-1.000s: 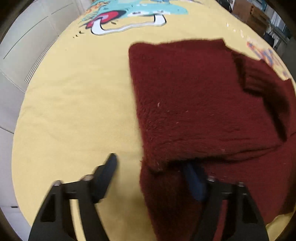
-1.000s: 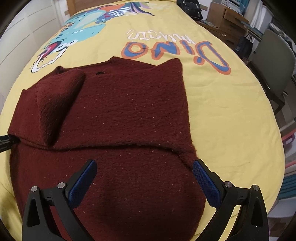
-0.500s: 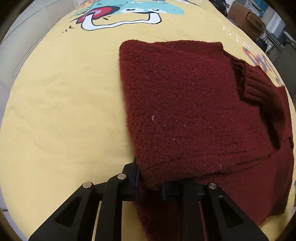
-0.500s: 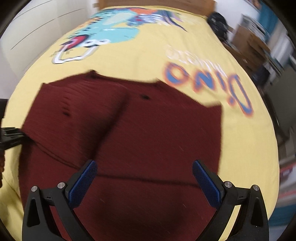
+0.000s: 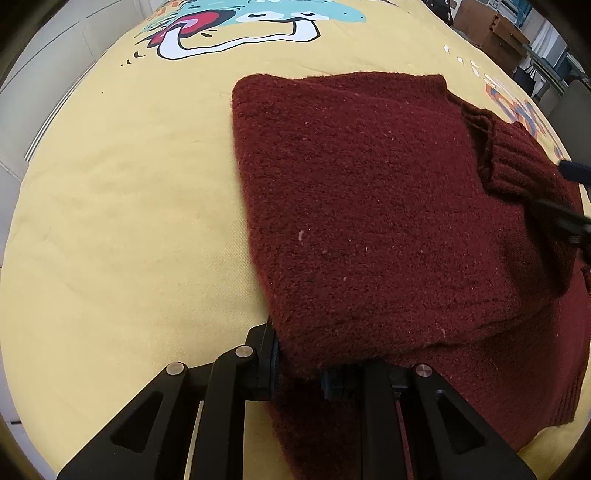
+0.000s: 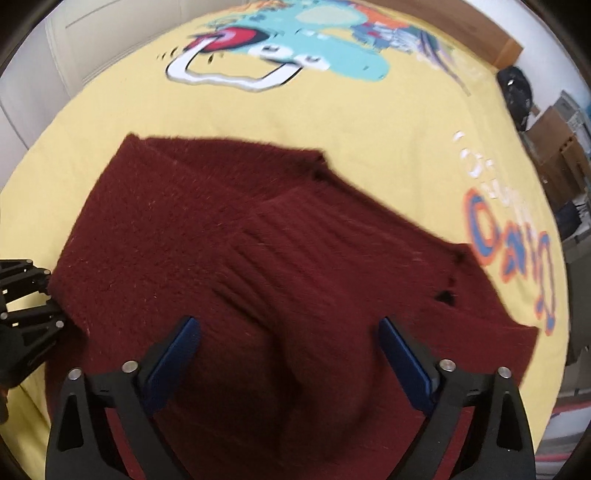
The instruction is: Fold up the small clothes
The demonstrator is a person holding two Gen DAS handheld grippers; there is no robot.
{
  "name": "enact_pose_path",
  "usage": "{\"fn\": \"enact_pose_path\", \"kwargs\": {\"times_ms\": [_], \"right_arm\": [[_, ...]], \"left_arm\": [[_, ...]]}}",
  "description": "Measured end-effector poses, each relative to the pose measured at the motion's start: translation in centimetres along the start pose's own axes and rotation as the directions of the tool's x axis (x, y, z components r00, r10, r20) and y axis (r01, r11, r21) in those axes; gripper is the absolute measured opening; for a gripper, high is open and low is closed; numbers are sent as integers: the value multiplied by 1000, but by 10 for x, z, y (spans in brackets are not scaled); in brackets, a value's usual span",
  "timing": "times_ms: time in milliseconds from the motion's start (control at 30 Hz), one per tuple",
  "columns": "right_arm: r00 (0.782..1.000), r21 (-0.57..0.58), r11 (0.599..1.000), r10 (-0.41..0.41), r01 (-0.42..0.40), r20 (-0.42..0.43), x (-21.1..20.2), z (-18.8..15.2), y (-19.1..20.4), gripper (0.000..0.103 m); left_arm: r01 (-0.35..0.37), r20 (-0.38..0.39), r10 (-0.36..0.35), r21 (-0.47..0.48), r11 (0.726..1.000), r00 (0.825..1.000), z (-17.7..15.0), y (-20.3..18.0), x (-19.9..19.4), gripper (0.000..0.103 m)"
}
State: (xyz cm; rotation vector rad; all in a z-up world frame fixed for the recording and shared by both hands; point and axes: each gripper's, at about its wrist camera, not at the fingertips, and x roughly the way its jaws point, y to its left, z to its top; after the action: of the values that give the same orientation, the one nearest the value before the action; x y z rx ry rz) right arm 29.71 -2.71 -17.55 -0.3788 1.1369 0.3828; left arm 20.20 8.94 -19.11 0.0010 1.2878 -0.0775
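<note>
A dark red knitted sweater [image 5: 369, 206] lies partly folded on a yellow bedspread [image 5: 122, 221]; a ribbed sleeve cuff [image 5: 517, 166] lies across its top. My left gripper [image 5: 299, 365] is shut on the sweater's near left corner, where the folded layer meets the lower one. In the right wrist view the sweater [image 6: 177, 236] fills the middle, and my right gripper [image 6: 288, 339] is open above it with its blue pads spread wide, holding nothing. The left gripper [image 6: 26, 295] shows at the sweater's left edge there.
The bedspread carries a cartoon dinosaur print [image 6: 266, 59] and orange lettering [image 6: 517, 254]. White cupboard doors [image 5: 55, 55] stand to the left. Cardboard boxes [image 5: 487, 22] and a chair stand beyond the bed's right side.
My left gripper has closed on the sweater's near corner. My right gripper has swung left over the sweater, staying open.
</note>
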Motion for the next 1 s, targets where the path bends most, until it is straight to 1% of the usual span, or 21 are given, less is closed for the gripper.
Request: {"fn": "enact_pose_path", "kwargs": {"times_ms": [67,100,133,167,233,333,500,600,700,767,833,867,900,933,1000], "right_arm": [[1000,-29,999,-21,21,-9,8,2,8,82],[999,-45,998,-44,44,-11,11,1,10,55],[998,-54,997,-59,58,-12,13,0,10,32],[998,-49,997,-59,58,-12,12,-1,6,29],[1000,-4,1000,-10,10,-9,6,-5,-8,20],[999,96,994,46,-48,21,-11,-13,-43,19],[996,230,970,66,-76,53,-34,-42,-106,19],[994,294,949,98,-110,57,-34,-60,-137,19],[989,365,919,146,-150,39,-21,-84,-155,21],[989,393,907,148,-148,30,-18,-95,-157,29],[993,407,906,117,-115,20,-19,-104,-156,44],[995,415,905,99,-97,15,-19,-109,-158,48],[996,422,903,91,-87,11,-19,-113,-162,56],[996,429,900,86,-79,2,-20,-119,-166,61],[995,447,892,94,-74,-22,-20,-134,-174,63]], "left_arm": [[13,-3,-13,-9,1000,1000,0,2,0,15],[18,-4,-18,-14,1000,1000,0,3,0,15],[18,-3,-18,-13,1000,1000,0,3,0,15],[16,-3,-16,-9,1000,1000,0,9,-4,15],[7,-1,-7,8,1000,1000,2,7,-4,15],[9,-2,-9,12,1000,1000,2,7,-5,15],[-4,0,4,18,1000,1000,2,5,-6,15],[-7,-3,7,17,1000,1000,2,3,-5,15],[-5,-12,5,9,1000,1000,4,2,-5,15],[-10,-18,10,7,1000,1000,5,0,-4,15],[-16,-21,16,10,1000,1000,6,-2,-4,15],[-16,-22,17,11,1000,1000,7,-2,-4,15],[-15,-23,16,10,1000,1000,7,-2,-4,15],[-14,-24,14,10,1000,1000,8,-2,-5,15],[-10,-24,10,9,1000,1000,8,-1,-4,15]]}}
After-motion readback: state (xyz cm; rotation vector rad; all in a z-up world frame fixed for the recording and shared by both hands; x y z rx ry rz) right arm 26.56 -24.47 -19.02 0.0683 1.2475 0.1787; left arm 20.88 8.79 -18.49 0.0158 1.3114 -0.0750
